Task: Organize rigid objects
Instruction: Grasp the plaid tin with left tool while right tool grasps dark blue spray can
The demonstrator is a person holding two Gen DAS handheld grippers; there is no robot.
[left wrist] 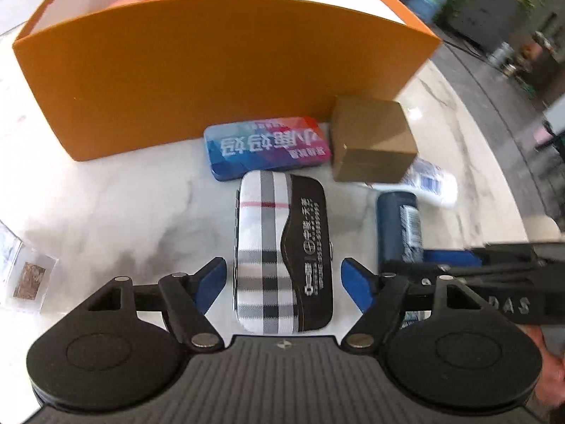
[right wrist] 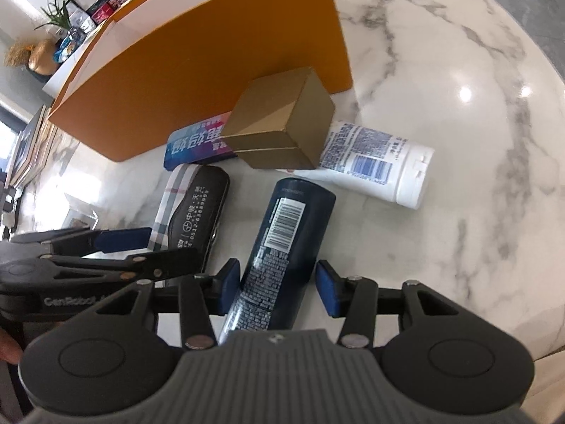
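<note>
Both grippers are reaching with jaws spread: the left gripper (left wrist: 282,279) around the plaid case (left wrist: 282,251), the right gripper (right wrist: 279,288) around the blue can (right wrist: 282,254). At the lower middle of both views, they are sitting so close they might be bumping, and the round can might be rolling away.

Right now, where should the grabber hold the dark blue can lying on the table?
Grip the dark blue can across its round middle, coming down from above. It lies flat on the table, long sides bare, and the open right gripper already straddles it, fingers either side.
</note>
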